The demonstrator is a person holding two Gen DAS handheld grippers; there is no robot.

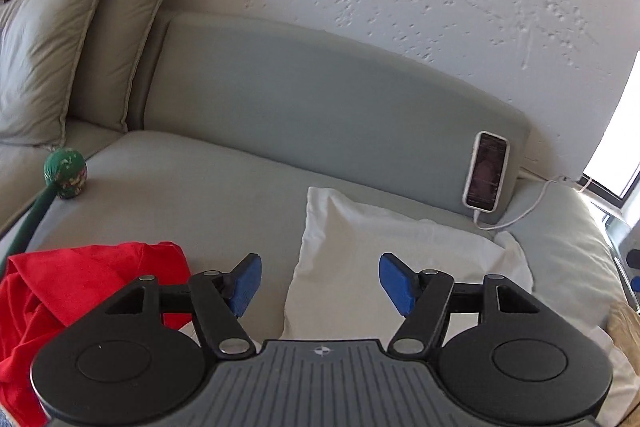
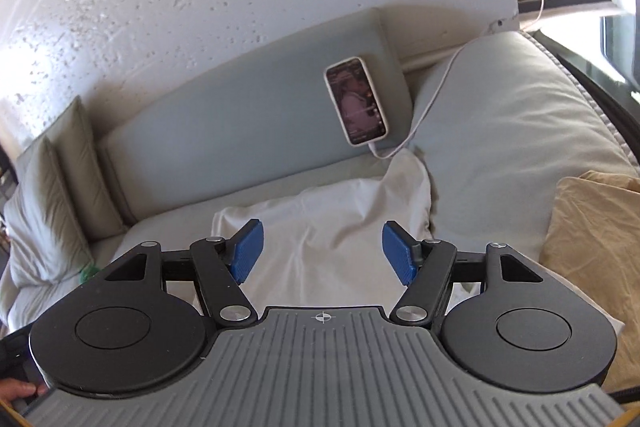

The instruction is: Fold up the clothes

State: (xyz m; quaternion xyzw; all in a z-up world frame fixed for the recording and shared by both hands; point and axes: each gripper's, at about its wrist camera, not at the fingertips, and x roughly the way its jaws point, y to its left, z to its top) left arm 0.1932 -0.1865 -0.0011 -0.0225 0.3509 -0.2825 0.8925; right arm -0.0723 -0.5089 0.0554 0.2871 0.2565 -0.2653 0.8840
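Left gripper (image 1: 320,285) jaws apart, nothing between. Right gripper (image 2: 323,253) same, empty. White garment (image 1: 384,267) flat mid-seat on the sofa (image 1: 320,99), reaching toward the backrest. Red garment (image 1: 80,291) crumpled at the seat's front edge, left. Tan cloth (image 2: 592,247) at the right end. Phone (image 2: 357,101) propped against the backrest, cable attached; screen text unreadable.

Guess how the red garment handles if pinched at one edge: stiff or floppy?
Probably floppy: the red garment lies crumpled in soft folds on the sofa. Likely light, thin cloth, so one pinch would lift a corner and the rest would drape. Unlikely to slip from the ribbed pads.
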